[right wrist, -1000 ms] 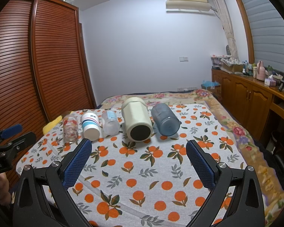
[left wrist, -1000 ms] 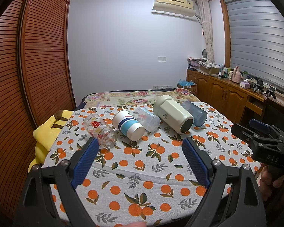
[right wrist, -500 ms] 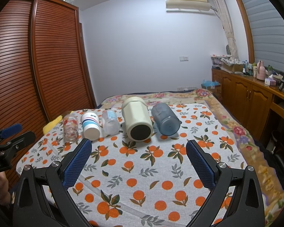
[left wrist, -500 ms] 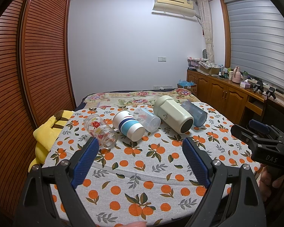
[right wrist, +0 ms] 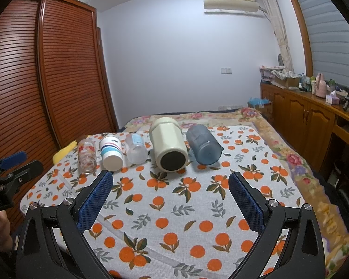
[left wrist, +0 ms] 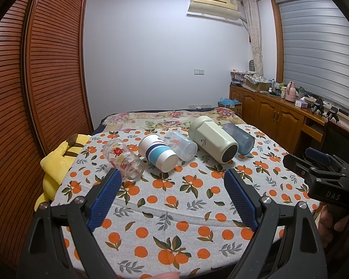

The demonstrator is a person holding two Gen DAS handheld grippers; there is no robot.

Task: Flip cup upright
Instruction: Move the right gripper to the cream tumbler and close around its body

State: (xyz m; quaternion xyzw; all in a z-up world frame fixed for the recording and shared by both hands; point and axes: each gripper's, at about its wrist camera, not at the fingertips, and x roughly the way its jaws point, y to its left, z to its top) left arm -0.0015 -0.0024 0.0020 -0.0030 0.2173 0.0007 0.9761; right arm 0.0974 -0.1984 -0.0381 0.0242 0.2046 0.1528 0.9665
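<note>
Several cups lie on their sides in a row on the orange-print cloth (left wrist: 174,211): a clear glass with red flowers (left wrist: 124,160) (right wrist: 86,154), a white cup with blue stripes (left wrist: 157,152) (right wrist: 111,154), a clear plastic cup (left wrist: 182,145) (right wrist: 135,148), a big cream flask (left wrist: 213,142) (right wrist: 169,147) and a blue-grey tumbler (left wrist: 240,137) (right wrist: 203,147). My left gripper (left wrist: 173,179) is open and empty, just short of the glass. My right gripper (right wrist: 169,180) is open and empty, in front of the flask.
A yellow plush toy (left wrist: 58,160) lies at the cloth's left edge. A slatted wooden wardrobe (left wrist: 35,93) stands on the left, wooden cabinets (left wrist: 274,118) on the right. Floral bedding (right wrist: 221,116) lies behind the cups.
</note>
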